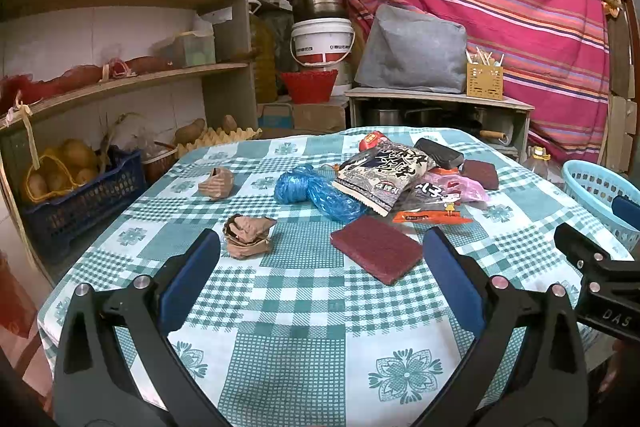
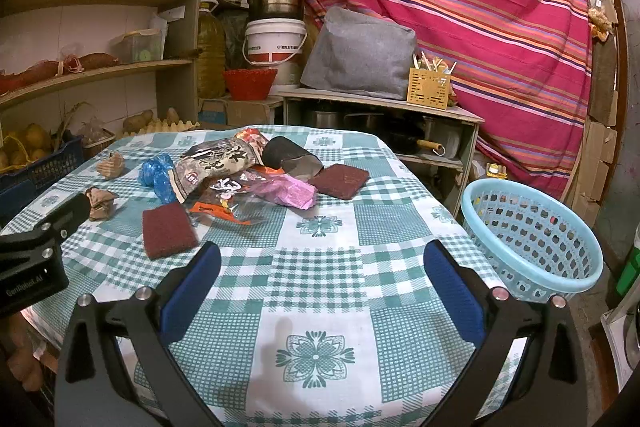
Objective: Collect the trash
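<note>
Trash lies on a green checked tablecloth (image 1: 304,291): two crumpled brown paper wads (image 1: 248,235) (image 1: 217,183), a blue plastic bag (image 1: 316,193), snack wrappers (image 1: 384,171), a pink bag (image 1: 472,189) and dark red scouring pads (image 1: 376,253) (image 1: 480,174). My left gripper (image 1: 320,259) is open and empty, near the closer wad and pad. My right gripper (image 2: 320,267) is open and empty over bare cloth (image 2: 320,267). A light blue basket (image 2: 532,239) stands at the table's right edge, also in the left wrist view (image 1: 600,195). The trash pile shows in the right wrist view (image 2: 240,179).
Wooden shelves (image 1: 120,79) with crates and produce stand left of the table. A low cabinet (image 1: 436,107) with a grey cover, buckets and a pot stands behind. A striped pink cloth (image 1: 500,7) hangs at the back right.
</note>
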Demonstrator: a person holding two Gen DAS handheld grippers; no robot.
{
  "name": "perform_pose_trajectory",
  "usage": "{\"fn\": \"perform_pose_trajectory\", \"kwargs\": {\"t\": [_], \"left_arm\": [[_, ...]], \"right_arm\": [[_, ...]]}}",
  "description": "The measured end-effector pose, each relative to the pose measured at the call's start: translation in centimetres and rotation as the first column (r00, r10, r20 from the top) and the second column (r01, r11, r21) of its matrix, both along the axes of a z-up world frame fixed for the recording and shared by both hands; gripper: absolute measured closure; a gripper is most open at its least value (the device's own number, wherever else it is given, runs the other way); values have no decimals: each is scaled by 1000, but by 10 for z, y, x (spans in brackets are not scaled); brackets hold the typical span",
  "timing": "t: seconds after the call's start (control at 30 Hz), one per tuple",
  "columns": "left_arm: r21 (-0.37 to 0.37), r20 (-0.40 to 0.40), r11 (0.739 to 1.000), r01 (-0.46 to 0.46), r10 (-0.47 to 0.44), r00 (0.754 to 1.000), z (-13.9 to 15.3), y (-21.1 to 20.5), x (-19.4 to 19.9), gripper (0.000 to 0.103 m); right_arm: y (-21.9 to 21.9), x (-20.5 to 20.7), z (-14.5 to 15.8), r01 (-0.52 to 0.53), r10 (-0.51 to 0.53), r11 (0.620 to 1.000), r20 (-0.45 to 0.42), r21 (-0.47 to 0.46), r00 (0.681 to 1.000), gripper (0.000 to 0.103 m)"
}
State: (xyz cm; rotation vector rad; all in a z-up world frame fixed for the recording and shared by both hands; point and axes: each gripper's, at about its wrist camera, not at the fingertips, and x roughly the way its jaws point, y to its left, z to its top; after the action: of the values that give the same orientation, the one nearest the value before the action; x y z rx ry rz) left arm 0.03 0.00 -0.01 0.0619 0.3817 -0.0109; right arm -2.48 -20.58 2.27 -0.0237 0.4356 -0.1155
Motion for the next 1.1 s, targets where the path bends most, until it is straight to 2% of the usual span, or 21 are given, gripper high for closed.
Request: {"fn": "perform_pose_trajectory", "kwargs": {"t": [1.1], "left_arm": [[7,4,1000,0,0,1000,0,0,0,5]], "right_arm": [[1,2,-2,-1,1,1000,-2,-3,1000,4]]}}
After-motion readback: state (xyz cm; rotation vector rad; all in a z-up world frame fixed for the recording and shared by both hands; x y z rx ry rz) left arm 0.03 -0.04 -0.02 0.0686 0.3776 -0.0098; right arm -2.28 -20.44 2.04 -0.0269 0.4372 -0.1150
